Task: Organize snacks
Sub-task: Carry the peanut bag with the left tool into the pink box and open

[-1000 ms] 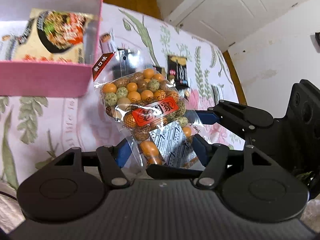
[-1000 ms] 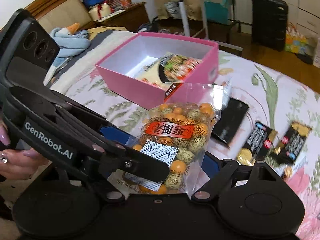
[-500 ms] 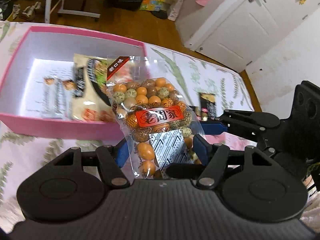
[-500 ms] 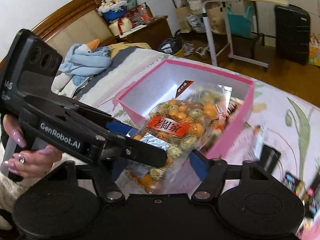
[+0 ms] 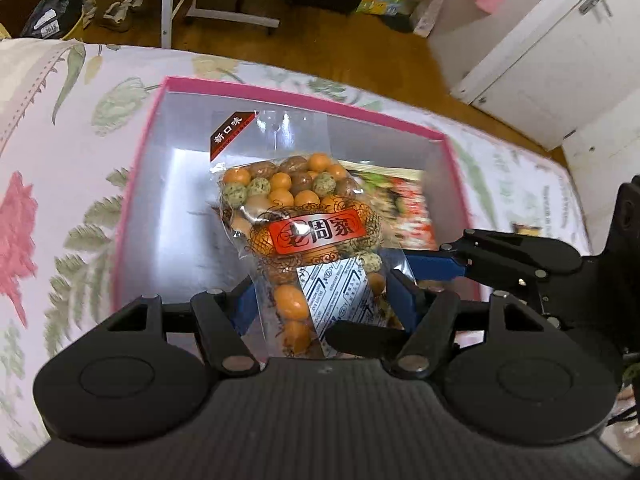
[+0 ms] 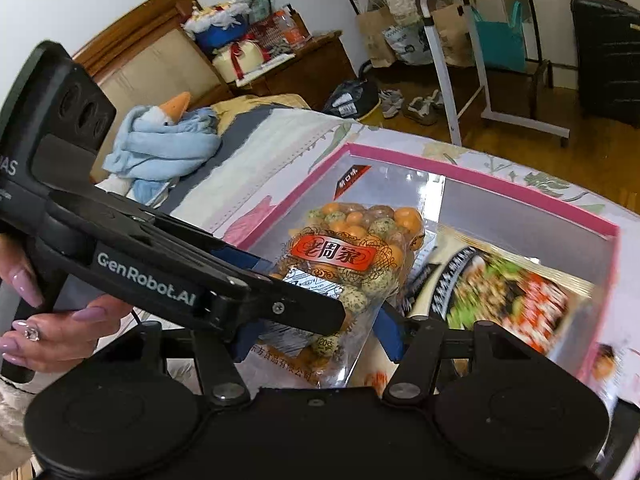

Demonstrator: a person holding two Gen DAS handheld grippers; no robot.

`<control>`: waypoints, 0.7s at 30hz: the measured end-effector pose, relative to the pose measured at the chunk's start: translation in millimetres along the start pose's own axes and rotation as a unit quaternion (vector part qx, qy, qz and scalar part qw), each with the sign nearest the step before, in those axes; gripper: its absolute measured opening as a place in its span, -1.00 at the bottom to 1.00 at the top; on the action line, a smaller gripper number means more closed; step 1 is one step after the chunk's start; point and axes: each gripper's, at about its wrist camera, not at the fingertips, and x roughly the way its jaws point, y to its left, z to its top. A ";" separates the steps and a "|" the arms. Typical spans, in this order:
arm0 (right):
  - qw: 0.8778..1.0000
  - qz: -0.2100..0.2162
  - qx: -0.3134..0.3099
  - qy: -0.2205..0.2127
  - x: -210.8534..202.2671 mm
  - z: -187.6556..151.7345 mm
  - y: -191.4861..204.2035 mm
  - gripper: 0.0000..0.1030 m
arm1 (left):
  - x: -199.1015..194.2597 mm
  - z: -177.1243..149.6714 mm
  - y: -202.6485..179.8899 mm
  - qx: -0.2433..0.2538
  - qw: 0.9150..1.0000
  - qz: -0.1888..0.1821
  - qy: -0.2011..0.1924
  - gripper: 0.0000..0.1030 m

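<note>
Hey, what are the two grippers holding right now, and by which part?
Both hold the clear bag of coated nuts by its lower end, left gripper and right gripper closing.

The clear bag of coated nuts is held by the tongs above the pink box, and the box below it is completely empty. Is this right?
Not quite. The bag of coated nuts is above the pink box, but the box is not empty: a printed snack packet already lies inside, as the right wrist view shows.

Carried from over the floral bedspread (image 5: 60,168) to above the pink box (image 5: 280,94): nut bag (image 5: 304,224), now hanging over the box's bare floor beside the noodle packet (image 6: 516,296). Right gripper (image 6: 320,332) jaws closing around the bag's lower end.
</note>
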 end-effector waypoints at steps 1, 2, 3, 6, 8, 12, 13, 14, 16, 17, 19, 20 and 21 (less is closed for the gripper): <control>1.000 0.001 0.003 0.006 9.0 3.0 -1.7 0.26 | 4.9 4.4 6.4 -0.005 1.000 0.004 0.007 0.26; 1.000 0.002 0.009 0.010 16.2 5.6 -3.6 0.26 | 8.1 8.0 12.0 -0.009 1.000 0.007 0.011 0.26; 1.000 0.001 0.016 0.015 24.1 8.3 -5.6 0.26 | 12.7 11.4 16.9 -0.007 1.000 0.012 0.015 0.25; 0.999 -0.012 0.022 0.027 43.9 13.1 -7.7 0.26 | 27.9 21.2 32.7 -0.014 0.999 0.012 0.028 0.26; 0.999 -0.019 0.031 0.037 54.2 15.4 -9.1 0.26 | 36.6 24.7 40.8 -0.020 0.999 0.010 0.037 0.26; 0.997 -0.022 0.043 0.054 64.5 17.1 -9.7 0.26 | 41.1 23.8 38.7 -0.005 0.999 0.027 0.036 0.25; 0.997 -0.023 0.042 0.061 66.2 17.1 -9.5 0.26 | 42.8 23.7 35.1 0.002 0.999 0.034 0.035 0.25; 0.996 -0.027 0.042 0.069 68.6 17.5 -9.1 0.26 | 43.6 22.7 33.5 0.006 0.999 0.042 0.034 0.25; 0.996 -0.038 0.033 0.078 68.5 15.1 -5.5 0.25 | 45.4 18.9 25.1 0.021 0.998 0.058 0.031 0.25; 0.996 -0.041 0.026 0.078 66.8 12.7 -3.4 0.25 | 47.0 17.8 22.0 0.027 0.997 0.065 0.032 0.25; 0.996 -0.048 0.016 0.079 66.8 10.0 -1.5 0.25 | 50.7 15.3 15.7 0.043 0.995 0.084 0.028 0.25; 0.995 -0.051 0.016 0.083 67.8 9.0 -1.8 0.25 | 54.1 14.4 13.6 0.045 0.994 0.092 0.026 0.24; 0.995 -0.053 0.017 0.087 70.2 9.6 -3.0 0.25 | 53.7 13.1 12.3 0.048 0.994 0.101 0.020 0.24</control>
